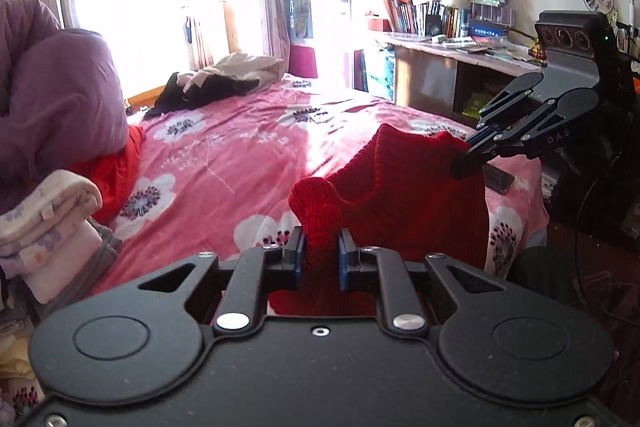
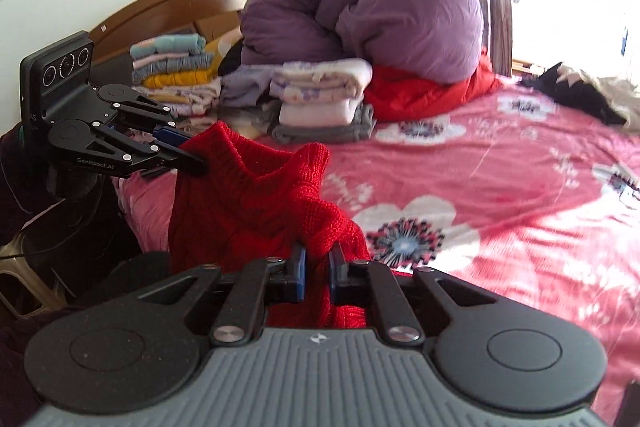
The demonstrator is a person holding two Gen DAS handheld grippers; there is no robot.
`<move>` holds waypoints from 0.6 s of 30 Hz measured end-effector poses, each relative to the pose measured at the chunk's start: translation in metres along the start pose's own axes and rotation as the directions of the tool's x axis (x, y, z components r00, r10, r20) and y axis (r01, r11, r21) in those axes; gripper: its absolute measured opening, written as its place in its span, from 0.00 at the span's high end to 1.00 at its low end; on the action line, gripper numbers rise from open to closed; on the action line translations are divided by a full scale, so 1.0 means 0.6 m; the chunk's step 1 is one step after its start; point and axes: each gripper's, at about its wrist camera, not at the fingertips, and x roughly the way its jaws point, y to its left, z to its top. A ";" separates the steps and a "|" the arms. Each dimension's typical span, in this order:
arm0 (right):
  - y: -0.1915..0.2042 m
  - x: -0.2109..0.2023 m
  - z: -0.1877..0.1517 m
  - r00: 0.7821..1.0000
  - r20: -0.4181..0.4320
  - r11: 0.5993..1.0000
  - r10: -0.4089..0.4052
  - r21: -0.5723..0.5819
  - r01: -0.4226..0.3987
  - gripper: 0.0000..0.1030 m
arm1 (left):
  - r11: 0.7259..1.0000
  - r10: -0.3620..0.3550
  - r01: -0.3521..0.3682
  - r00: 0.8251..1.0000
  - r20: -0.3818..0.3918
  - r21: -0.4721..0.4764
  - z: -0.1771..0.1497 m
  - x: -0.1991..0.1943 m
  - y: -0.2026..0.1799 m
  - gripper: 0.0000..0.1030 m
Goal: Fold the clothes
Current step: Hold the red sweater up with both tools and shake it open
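Two grippers hold one red knitted sweater (image 1: 404, 203) up above the pink flowered bedspread (image 1: 240, 147), and we see each of them from the other's camera. Our left gripper (image 1: 321, 259) has its blue-padded jaws pressed together on a bunched fold of the knit near one shoulder, the cloth rising out from between the pads and spreading away ahead of them. Our right gripper (image 2: 316, 269) pinches the opposite shoulder in the same way, its jaws closed on a thick wad of red wool. Between the two grips the collar sags in a shallow curve, and the body of the sweater hangs below the jaws toward the edge of the bed. Beyond the right jaws, across the bedspread, we see a stack of folded clothes (image 2: 320, 99), with a rolled purple quilt (image 2: 360, 11) just behind it. Far ahead of the left jaws a dark and beige heap of garments (image 1: 216, 83) lies by the bright window.
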 end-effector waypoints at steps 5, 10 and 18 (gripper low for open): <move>-0.006 -0.034 0.034 0.995 0.097 0.999 -0.032 -0.023 0.034 0.88 | 0.999 0.045 -0.045 0.996 0.082 -0.006 0.036 -0.011 0.012 0.87; -0.034 -0.031 0.070 0.985 0.143 0.995 -0.096 -0.028 0.101 0.89 | 0.993 0.114 -0.116 0.989 0.095 0.021 0.066 0.026 0.036 0.87; -0.122 0.062 0.115 0.968 0.111 0.974 -0.225 -0.008 0.227 0.91 | 0.979 0.191 -0.193 0.981 0.037 0.067 0.104 0.163 0.083 0.87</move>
